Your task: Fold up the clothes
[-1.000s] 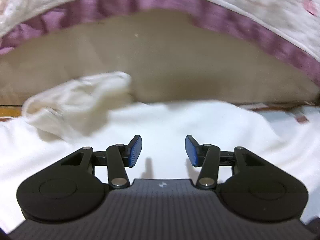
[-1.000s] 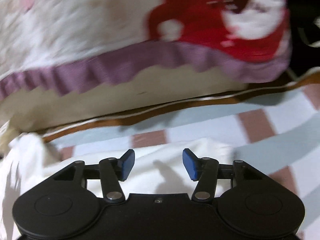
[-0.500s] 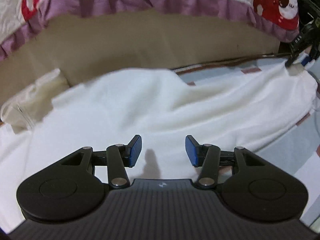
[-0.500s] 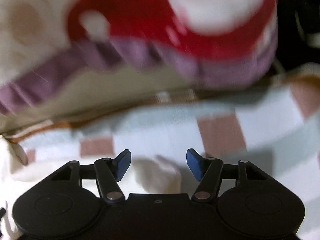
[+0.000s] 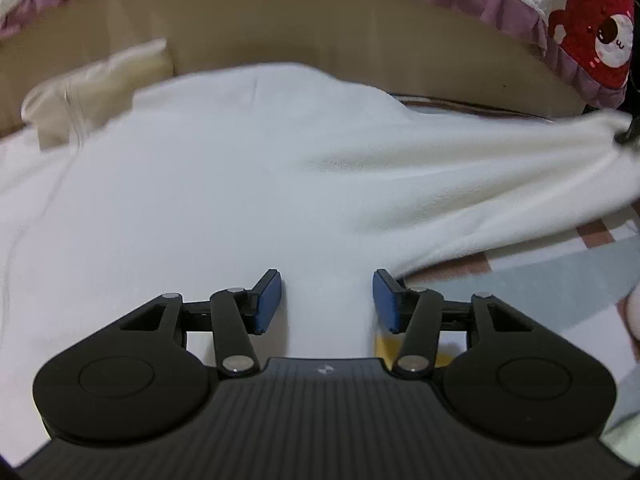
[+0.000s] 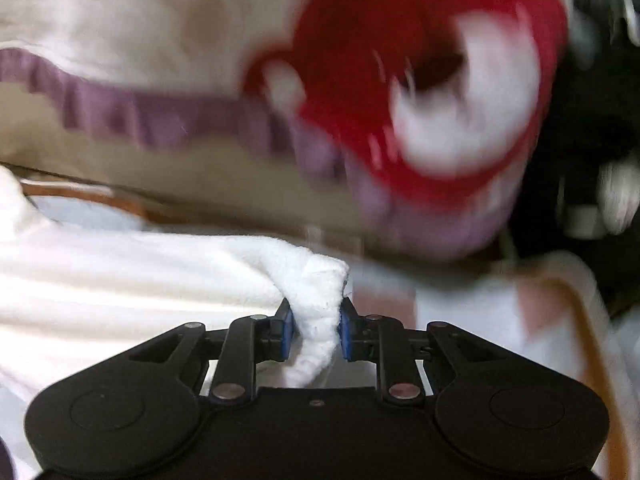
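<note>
The white garment (image 5: 224, 200) lies spread across the checked bed sheet (image 5: 560, 280), w/ its far-right end pulled out taut and lifted; the right tool (image 6: 316, 330) is clamped on a bunched bit of that edge, and the left tool (image 5: 326, 300) sits low over the near cloth, jaws apart, holding nothing. To do this step well, I'd keep the R grip firm and carry the edge smoothly so it doesn't slip, while the L tool pins or grabs the near part to stop the body dragging. The right view is blurred, so the far quilt (image 5: 580, 32) is only roughly readable.
</note>
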### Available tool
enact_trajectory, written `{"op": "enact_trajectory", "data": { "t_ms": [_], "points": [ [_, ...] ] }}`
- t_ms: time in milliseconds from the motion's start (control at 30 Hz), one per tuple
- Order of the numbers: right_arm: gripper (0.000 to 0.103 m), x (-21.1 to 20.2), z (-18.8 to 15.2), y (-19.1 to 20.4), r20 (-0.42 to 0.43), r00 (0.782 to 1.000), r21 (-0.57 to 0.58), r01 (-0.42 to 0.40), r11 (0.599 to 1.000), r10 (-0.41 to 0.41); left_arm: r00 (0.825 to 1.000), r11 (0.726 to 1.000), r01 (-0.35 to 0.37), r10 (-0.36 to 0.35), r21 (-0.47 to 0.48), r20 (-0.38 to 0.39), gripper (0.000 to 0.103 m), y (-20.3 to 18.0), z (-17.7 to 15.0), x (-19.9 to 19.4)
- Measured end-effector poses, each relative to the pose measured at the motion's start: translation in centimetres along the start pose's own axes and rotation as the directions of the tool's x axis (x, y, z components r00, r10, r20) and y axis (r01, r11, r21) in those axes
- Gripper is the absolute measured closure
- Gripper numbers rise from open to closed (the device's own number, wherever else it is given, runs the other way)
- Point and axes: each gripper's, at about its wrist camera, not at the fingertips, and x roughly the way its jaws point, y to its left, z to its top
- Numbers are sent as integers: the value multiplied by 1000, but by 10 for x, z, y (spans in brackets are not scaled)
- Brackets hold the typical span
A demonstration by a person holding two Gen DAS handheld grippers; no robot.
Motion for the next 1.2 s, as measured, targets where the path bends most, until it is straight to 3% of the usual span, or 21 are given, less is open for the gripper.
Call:
{"op": "enact_trajectory", "data": {
  "t_ms": [200,300,400,500,700,733,833,933,1067,1133,1200],
  "points": [
    [76,39,2,7,-172,982,-41,68,997,-74,999,1000,26,-25,5,-40,51,9,-17,-19],
    [55,52,1,7,-261,957,-67,110,992,-124,997,998,50,-53,-39,-63,51,22,-31,-38],
    [48,38,6,-1,-215,968,46,145,988,-132,995,996,64,-68,-58,-78,50,38,-40,-59],
    [44,5,11,2,-149,977,191,180,965,-153,998,993,-4,-3,-116,-57,47,67,-41,-84],
    [42,-98,44,83,117,980,33,160,987,-163,993,963,-115,108,-243,-39,46,130,-45,-139],
    [42,-116,49,100,150,982,0,116,993,-115,991,955,-132,127,-264,-38,45,141,-45,-148],
    [42,-160,58,159,120,988,-86,-83,993,93,983,927,-184,182,-326,-36,44,172,-47,-176],
    [42,-184,39,234,-13,964,-192,-265,945,267,974,898,-221,221,-380,-45,44,205,-52,-204],
    [42,-200,-19,334,-202,897,-390,-442,808,393,962,900,-271,252,-341,-100,44,251,-54,-222],
    [42,-200,-57,373,-293,858,-479,-513,712,421,945,884,-327,293,-335,-148,44,282,-51,-225],
    [42,-194,-92,392,-341,821,-503,-571,648,458,927,866,-372,328,-334,-181,44,314,-52,-229]
  ]
}}
